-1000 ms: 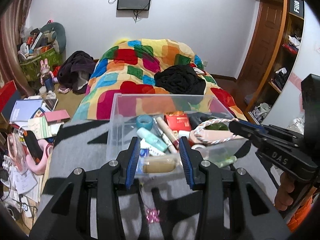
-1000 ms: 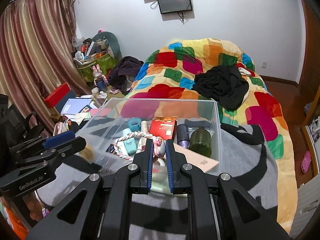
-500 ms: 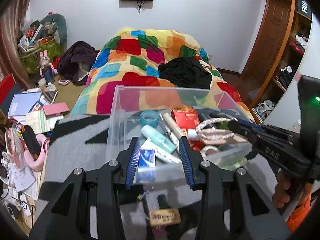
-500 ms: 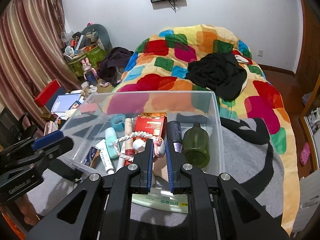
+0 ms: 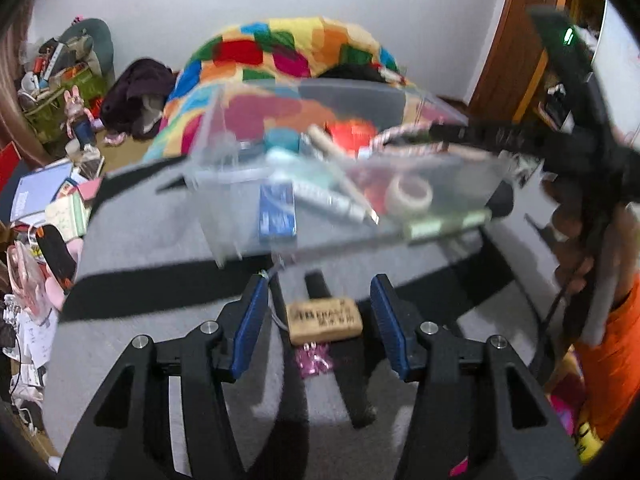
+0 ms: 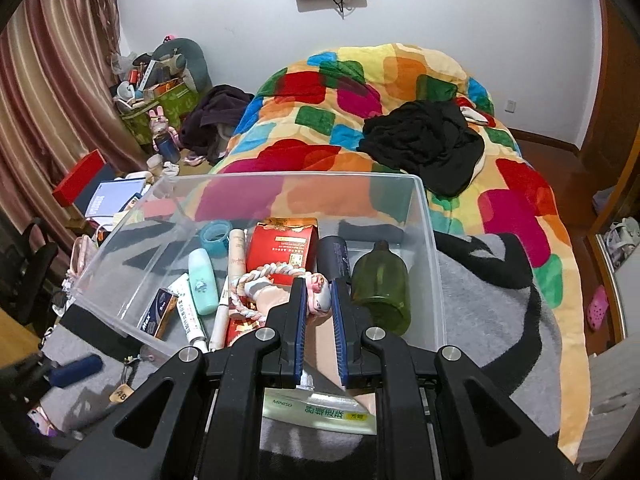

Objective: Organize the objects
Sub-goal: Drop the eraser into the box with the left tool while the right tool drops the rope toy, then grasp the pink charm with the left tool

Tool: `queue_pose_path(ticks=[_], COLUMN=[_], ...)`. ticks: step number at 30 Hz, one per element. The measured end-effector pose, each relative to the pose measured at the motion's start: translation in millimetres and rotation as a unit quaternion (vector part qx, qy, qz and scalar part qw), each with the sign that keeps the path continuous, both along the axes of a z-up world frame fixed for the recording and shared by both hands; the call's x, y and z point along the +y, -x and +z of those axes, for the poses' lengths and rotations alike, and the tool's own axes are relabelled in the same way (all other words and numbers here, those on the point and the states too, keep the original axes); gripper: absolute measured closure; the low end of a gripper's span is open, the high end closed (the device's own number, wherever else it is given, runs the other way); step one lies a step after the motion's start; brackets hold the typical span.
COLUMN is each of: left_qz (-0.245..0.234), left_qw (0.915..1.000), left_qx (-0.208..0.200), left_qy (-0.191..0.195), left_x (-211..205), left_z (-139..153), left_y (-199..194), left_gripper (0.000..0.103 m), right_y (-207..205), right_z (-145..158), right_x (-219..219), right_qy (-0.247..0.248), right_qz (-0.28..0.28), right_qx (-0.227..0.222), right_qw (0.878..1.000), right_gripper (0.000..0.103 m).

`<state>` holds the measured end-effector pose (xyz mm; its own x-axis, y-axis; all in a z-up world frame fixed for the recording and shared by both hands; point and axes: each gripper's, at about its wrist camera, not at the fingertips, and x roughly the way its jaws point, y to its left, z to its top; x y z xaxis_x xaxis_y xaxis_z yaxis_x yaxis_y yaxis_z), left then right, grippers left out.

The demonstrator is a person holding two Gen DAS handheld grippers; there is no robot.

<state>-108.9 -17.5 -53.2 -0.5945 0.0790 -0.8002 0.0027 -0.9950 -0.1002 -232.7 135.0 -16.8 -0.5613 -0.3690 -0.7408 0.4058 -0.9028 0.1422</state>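
Note:
A clear plastic box (image 6: 428, 240) on the grey and black blanket holds a red packet (image 6: 280, 248), a green bottle (image 6: 380, 284), tubes and tape. My right gripper (image 6: 319, 300) is shut on a pink and white braided rope toy (image 6: 264, 276) and holds it over the box; it shows blurred in the left wrist view (image 5: 404, 136). My left gripper (image 5: 318, 316) is open and empty, low over the blanket, with a wooden key tag (image 5: 324, 320) between its fingers. The box (image 5: 224, 208) lies just beyond it.
A small pink trinket (image 5: 314, 362) lies next to the tag. A Miniso tube (image 6: 320, 412) lies under my right gripper. The colourful quilt (image 6: 360, 92) with black clothes (image 6: 424, 144) lies behind the box. Books and clutter (image 5: 44, 200) cover the floor at left.
My left gripper has dropped back and down from the box front to the key tag on the blanket. My right gripper has moved further over the box with the rope toy.

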Motion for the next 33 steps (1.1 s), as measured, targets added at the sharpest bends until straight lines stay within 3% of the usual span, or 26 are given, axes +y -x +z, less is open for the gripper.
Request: queue_pose_path(ticks=[3,5,10,12,19,22,27,33], left_qz=[-0.001,-0.004,-0.004,-0.003,0.009,0.017,0.035,0.052], left_qw=[0.9999,0.9999,1.0,0.9999,0.9986,0.9973,0.9952,0.9965], left_qx=[-0.012,-0.011,0.001,0.011,0.05,0.068,0.091,0.066], left_qy=[-0.004,-0.002,0.002,0.003,-0.014,-0.019,-0.011,0.003], left_x=[2,4,5,4,-10,-15,-26,-34], left_z=[-11,-13,-8,-2,31,47,69,64], left_y=[0,-2,-9,-14,-14,-9,13,50], left_gripper=[0.051,0.061,0.061,0.061,0.061,0.061,0.061,0.061], right_y=[-3,-6,-14,-18,-40,-50,-64,-63], right_z=[2,4,9,11,21,23,8,-27], right_x=[2,4,10,14,36,47,56,43], right_qy=[0.0,0.002,0.001,0.003,0.018,0.017,-0.002,-0.036], right_qz=[0.005,0.008,0.013,0.017,0.034,0.035,0.04,0.062], right_qx=[0.0,0.001,0.011,0.015,0.03,0.039,0.029,-0.004], right_qw=[1.0,1.0,1.0,1.0,0.999,0.998,0.999,0.997], right_gripper=[0.09,0.087,0.075,0.069,0.065,0.056,0.052,0.052])
